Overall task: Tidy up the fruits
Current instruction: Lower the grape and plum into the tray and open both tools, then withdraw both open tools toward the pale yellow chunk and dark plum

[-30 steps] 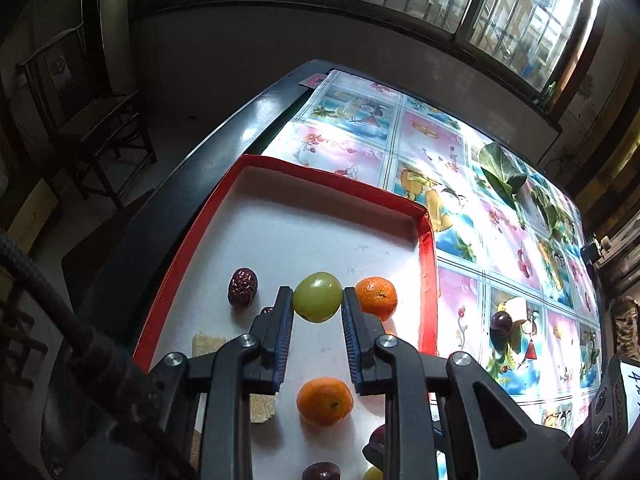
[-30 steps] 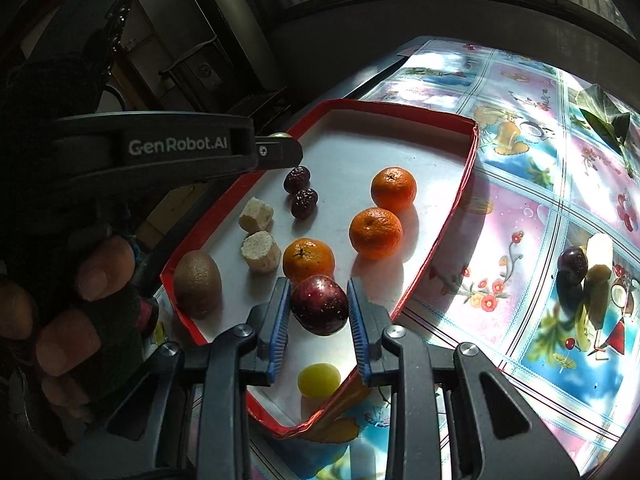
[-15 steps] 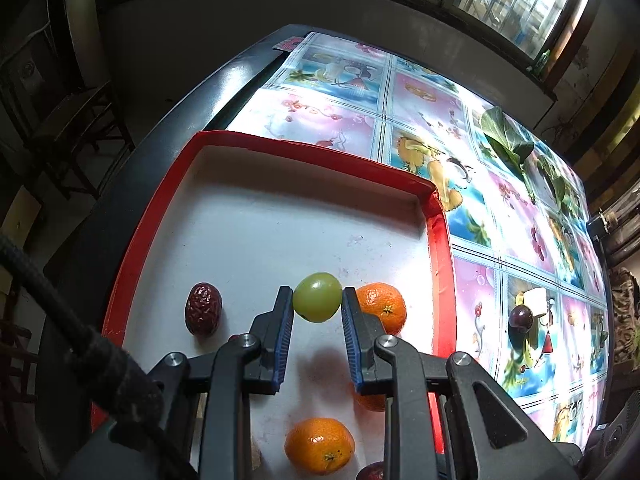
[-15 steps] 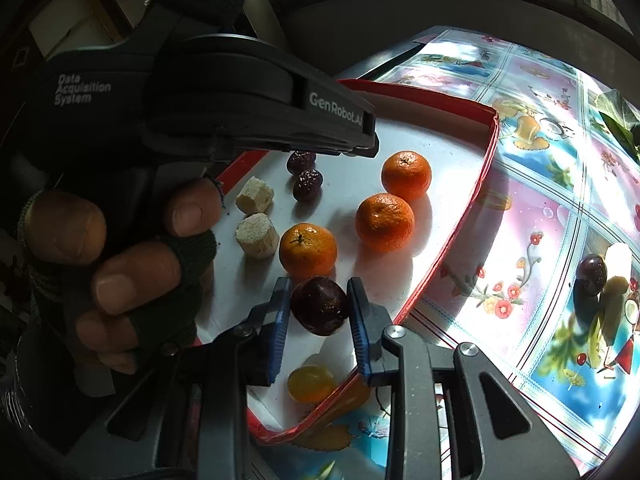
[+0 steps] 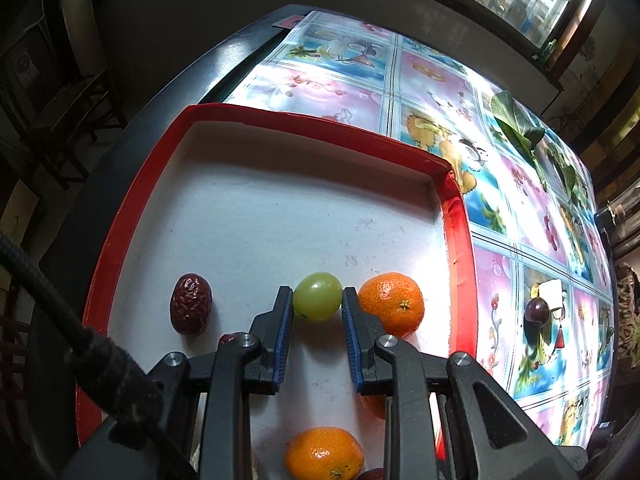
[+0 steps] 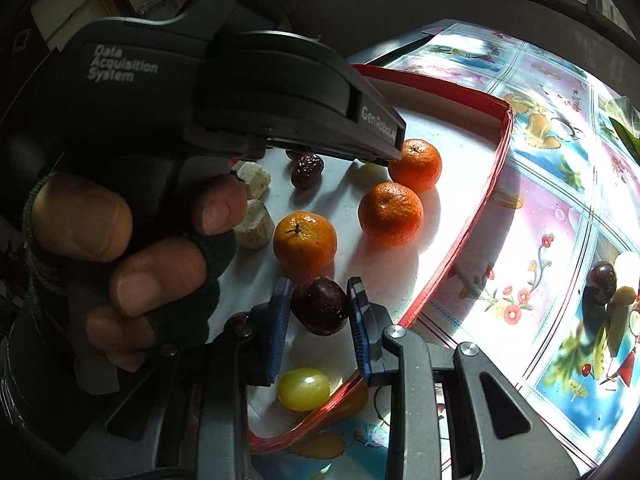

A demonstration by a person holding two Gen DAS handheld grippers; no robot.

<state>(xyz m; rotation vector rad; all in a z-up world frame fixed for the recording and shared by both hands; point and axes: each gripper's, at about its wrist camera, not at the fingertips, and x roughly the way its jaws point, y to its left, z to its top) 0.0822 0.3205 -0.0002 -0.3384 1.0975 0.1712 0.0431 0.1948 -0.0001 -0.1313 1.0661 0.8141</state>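
My left gripper (image 5: 317, 300) is shut on a green grape (image 5: 317, 297), held low over the white floor of the red-rimmed tray (image 5: 312, 126), between a red date (image 5: 190, 309) and a tangerine (image 5: 392, 305). My right gripper (image 6: 319, 308) is shut on a dark purple plum (image 6: 320, 306) over the tray's near end. Three tangerines (image 6: 305, 242) (image 6: 390, 213) (image 6: 416, 165) lie in the tray beyond it. A yellow-green grape (image 6: 304, 388) rests below the right jaws. The left gripper's body (image 6: 224, 92) and a gloved hand (image 6: 120, 248) fill the left of the right wrist view.
Two pale corn-cob pieces (image 6: 254, 222), dates (image 6: 307, 168) and another tangerine (image 5: 324, 458) lie in the tray. On the patterned tablecloth (image 5: 400, 76) to the right sit a dark plum (image 5: 538, 312), a white piece (image 5: 550, 290) and green leaves (image 5: 516, 120). A chair (image 5: 60, 108) stands left of the table.
The left gripper sank toward the tray floor with the green grape and came forward across the right wrist view. The right gripper lowered slightly with the plum.
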